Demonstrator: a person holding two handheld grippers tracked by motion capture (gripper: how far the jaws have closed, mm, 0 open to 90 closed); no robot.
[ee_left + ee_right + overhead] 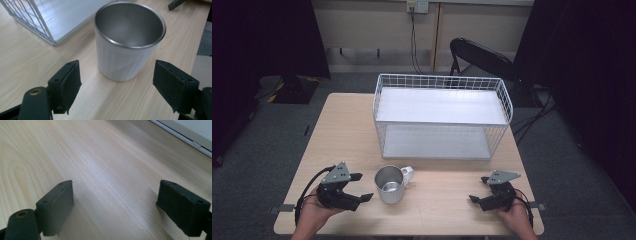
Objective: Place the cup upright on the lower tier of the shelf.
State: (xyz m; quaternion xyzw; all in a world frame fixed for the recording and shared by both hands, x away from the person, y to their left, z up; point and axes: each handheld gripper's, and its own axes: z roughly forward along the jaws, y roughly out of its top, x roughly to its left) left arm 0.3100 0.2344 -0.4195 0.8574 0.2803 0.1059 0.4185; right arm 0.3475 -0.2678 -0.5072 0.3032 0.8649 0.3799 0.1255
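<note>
Item under handling: a metal mug [390,184] with a white handle, standing upright and empty on the near half of the surface [347,130], slightly left of centre. Its handle points to the right and far side, toward the rack.

The left claw [360,187] sits just to the left of the mug, jaws spread wide, nothing between them. In the left gripper view the mug [127,47] stands ahead of the two pads [65,85], apart from both. The right claw [479,189] rests near the right near corner, well apart from the mug, jaws likewise wide and empty over bare wood.

Step in hand, as judged: approach for a grasp on the mug body by the left claw; no contact yet. The next move calls for advancing the claw until the pads flank the mug wall, then closing squarely; the spread looks only a little wider than the mug, so alignment matters, or a pad may nudge it.

Clearances: a white wire rack [442,117] with two shelves occupies the far half, its near edge just beyond the mug. Open surface lies between the mug and the right claw. The near edge is close behind both hands.
</note>
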